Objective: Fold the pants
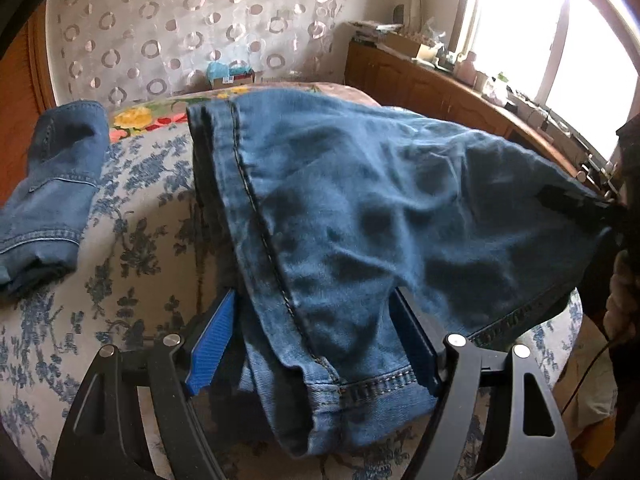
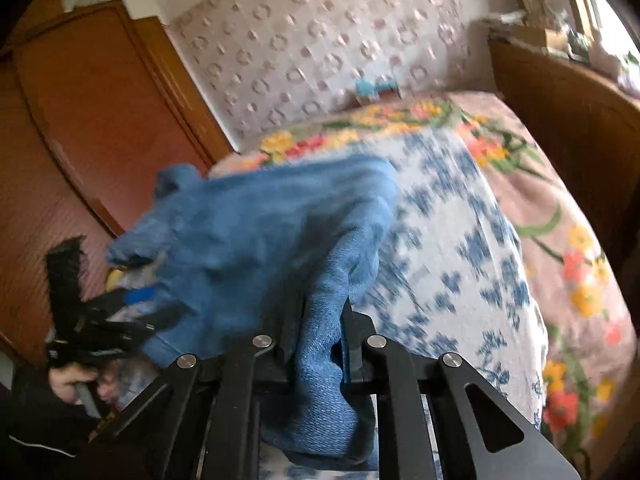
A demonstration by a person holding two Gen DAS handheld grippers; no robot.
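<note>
Pants (image 1: 360, 208) of blue denim hang lifted between my two grippers, above the bed (image 1: 132, 208) with its blue-flowered cover. My right gripper (image 2: 316, 356) has its jaws pressed close together, pinching a thick bunch of the denim near one end. My left gripper (image 1: 316, 340) has its jaws spread wide, with the hem end of a leg draped between them; I cannot tell that the blue pads are pressing on it, so I judge this end to be resting rather than gripped. That is the weak point: if I carry the pants across the bed like this, the hem could slide out of the left jaws and drop in a heap. The right pinch takes a bundle, not a clean edge, so layers may slip unevenly and skew the fold. A second piece of denim (image 1: 52, 188) lies on the bed, well to the left of the pants; dragging cloth that way could snag it.
</note>
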